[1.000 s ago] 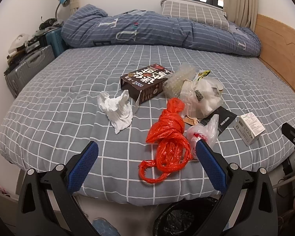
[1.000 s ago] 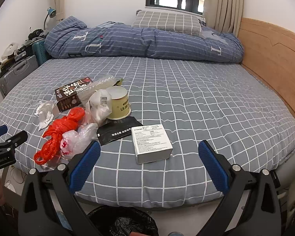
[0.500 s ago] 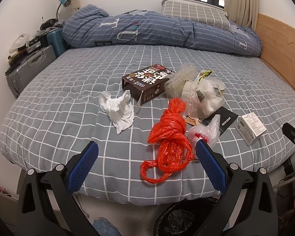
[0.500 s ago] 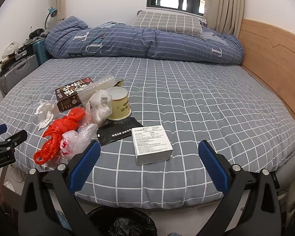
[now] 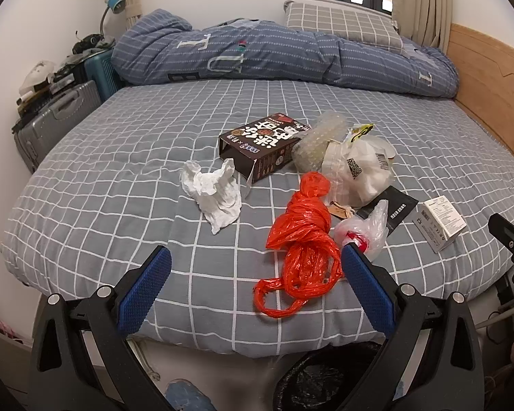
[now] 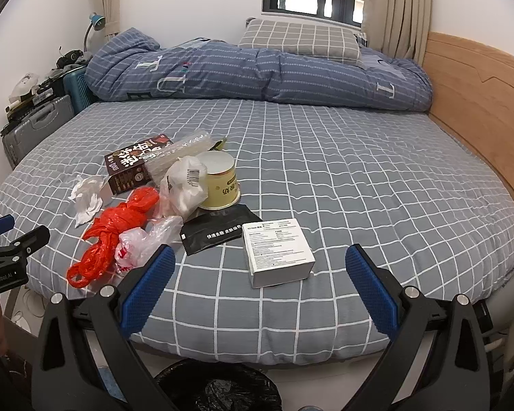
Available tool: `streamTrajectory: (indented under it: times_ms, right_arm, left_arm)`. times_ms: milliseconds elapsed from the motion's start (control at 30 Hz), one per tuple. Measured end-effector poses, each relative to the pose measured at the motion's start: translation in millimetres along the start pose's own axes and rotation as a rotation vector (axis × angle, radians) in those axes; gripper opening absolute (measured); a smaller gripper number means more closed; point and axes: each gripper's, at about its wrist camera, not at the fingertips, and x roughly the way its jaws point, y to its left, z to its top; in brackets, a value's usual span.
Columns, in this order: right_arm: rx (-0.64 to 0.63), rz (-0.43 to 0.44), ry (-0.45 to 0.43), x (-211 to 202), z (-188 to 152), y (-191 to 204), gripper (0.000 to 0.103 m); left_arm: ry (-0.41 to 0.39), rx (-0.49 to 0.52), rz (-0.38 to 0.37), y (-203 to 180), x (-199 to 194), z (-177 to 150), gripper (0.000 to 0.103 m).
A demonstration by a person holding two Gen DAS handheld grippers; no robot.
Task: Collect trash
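Trash (image 5: 301, 236), from an orange bag to a white box (image 6: 277, 251), lies uncollected near the foot of the bed (image 6: 359, 178) as the left tool (image 5: 255, 282) and right tool (image 6: 257, 281) hover spread and empty above a black-lined bin (image 6: 219, 388), the job not yet begun.

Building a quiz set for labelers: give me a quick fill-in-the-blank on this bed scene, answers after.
1. Both the left gripper and the right gripper are ____.
2. The knotted plastic bag near the bed's front edge is ____ in colour.
3. The white box lies beside a flat ____ pouch.
4. The crumpled tissue rests on the ____.

Answers: open; orange; black; bed
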Motion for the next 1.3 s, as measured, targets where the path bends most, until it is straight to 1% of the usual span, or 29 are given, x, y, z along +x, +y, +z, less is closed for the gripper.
streamTrajectory:
  times_ms: [267, 1300]
  right_arm:
    - [0.004, 0.001, -0.001, -0.8, 0.3, -0.4, 0.096]
    - [0.007, -0.001, -0.008, -3.1, 2.8, -1.4, 0.096]
  left_arm:
    - [-0.015, 0.012, -0.004, -2.6, -3.8, 4.2, 0.097]
    - [-0.009, 0.015, -0.01, -5.6, -2.7, 3.1, 0.097]
